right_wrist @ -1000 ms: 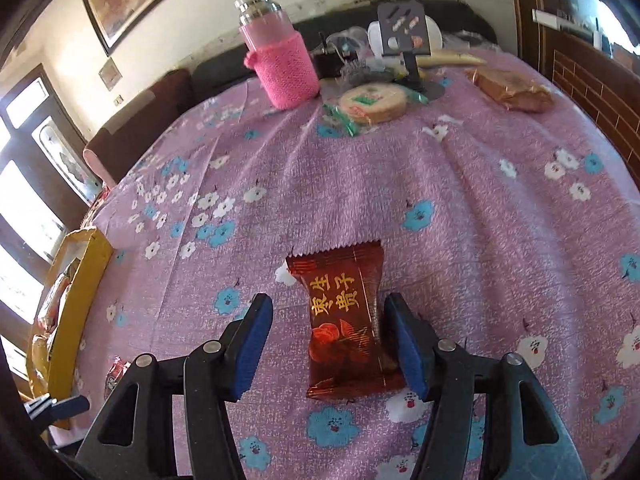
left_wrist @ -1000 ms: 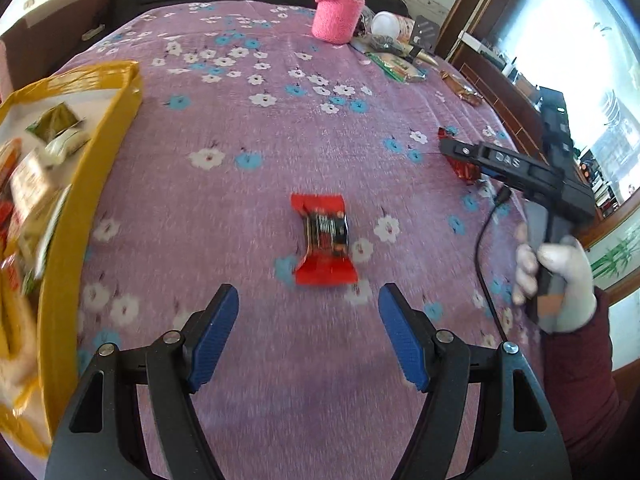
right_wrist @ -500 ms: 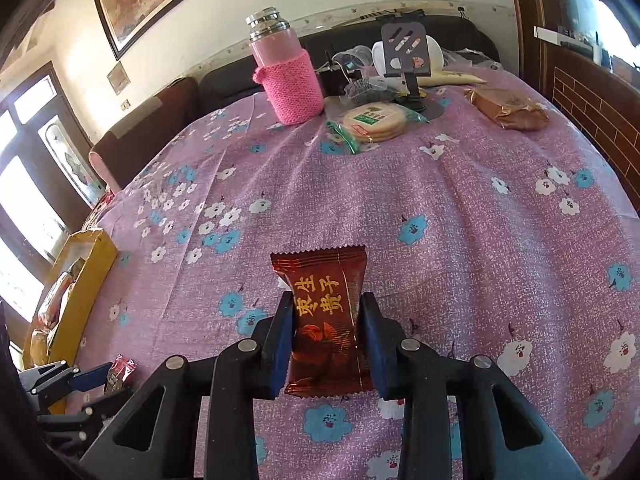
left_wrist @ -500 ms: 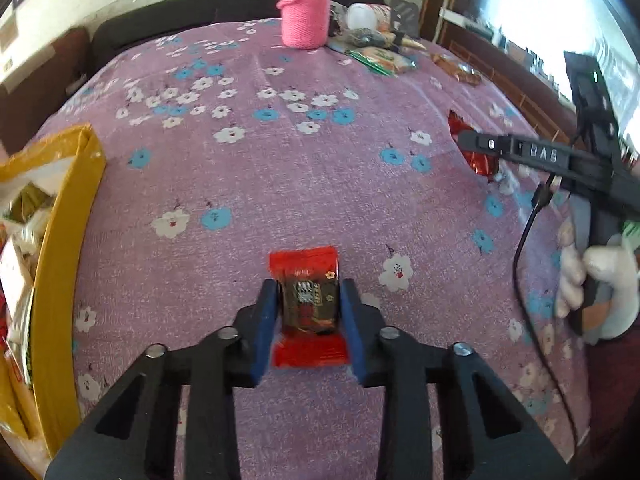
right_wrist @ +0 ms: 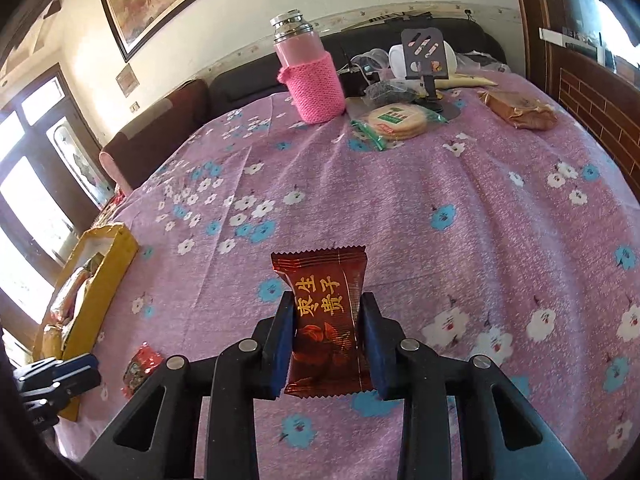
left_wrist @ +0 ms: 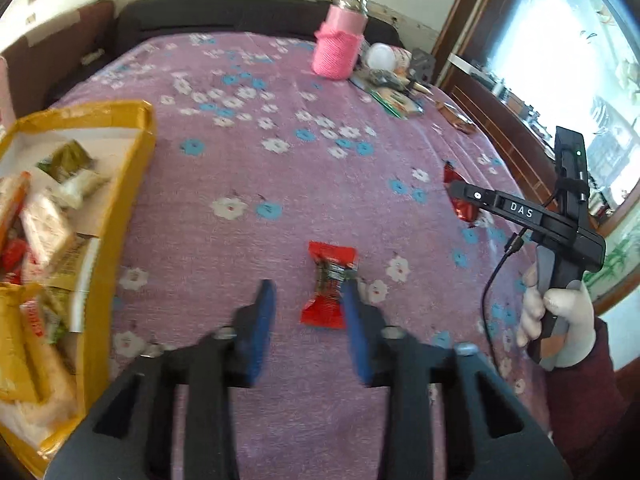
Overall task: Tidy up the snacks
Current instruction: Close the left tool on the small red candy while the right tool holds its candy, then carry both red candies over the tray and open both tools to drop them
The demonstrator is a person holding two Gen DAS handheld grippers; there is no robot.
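Observation:
A small red snack packet [left_wrist: 330, 284] lies on the purple flowered cloth. My left gripper [left_wrist: 308, 316] is open; its right finger is beside the packet and its left finger stands apart. The packet also shows in the right wrist view [right_wrist: 141, 365] next to the left gripper's tips. My right gripper [right_wrist: 326, 342] is shut on a dark red snack packet [right_wrist: 324, 316] with gold characters and holds it above the cloth. It shows in the left wrist view [left_wrist: 460, 200] behind the right gripper's finger. A yellow box [left_wrist: 120, 184] of snacks is at the left.
A pink-sleeved bottle [right_wrist: 310, 76] stands at the far edge. Round crackers [right_wrist: 396, 118], a brown packet [right_wrist: 520, 110], a phone stand [right_wrist: 426, 68] and clutter lie at the far right. The yellow box [right_wrist: 102, 276] is far left in the right wrist view.
My left gripper closed on the small red packet, then opened; the packet lies by its right finger. My right gripper closed on the dark red packet and lifted it.

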